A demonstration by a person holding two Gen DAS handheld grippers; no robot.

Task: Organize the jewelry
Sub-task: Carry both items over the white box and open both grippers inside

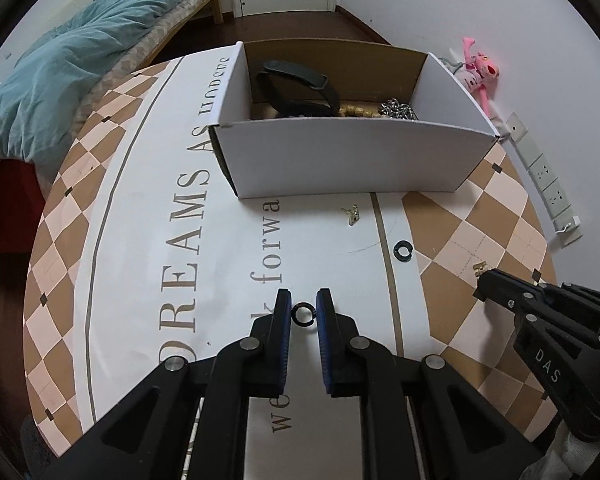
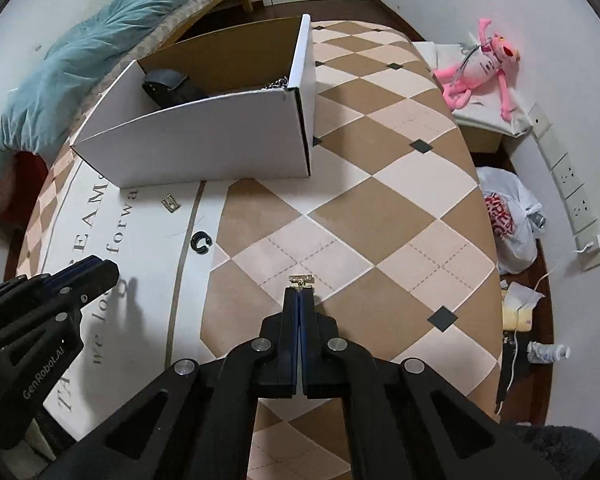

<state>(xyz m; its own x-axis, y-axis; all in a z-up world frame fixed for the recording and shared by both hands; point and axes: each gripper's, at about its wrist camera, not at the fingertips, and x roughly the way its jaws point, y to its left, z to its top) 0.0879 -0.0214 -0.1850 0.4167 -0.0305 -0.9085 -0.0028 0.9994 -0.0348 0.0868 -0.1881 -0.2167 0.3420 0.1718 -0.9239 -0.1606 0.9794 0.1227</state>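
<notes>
Left claw, spread, brackets my black ring at lower centre for pickup; right claw pinches gold clasp, destined for white box.

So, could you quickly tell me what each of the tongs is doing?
Left tongs: open around a black ring.
Right tongs: shut on a gold clasp.

The tablecloth carries large serif lettering reading "DREAMS AS" along its white band, with smaller "forwa" beside it near the white box. The right gripper body shows "DAS". The left gripper body reads "GenRobot.AI".
</notes>
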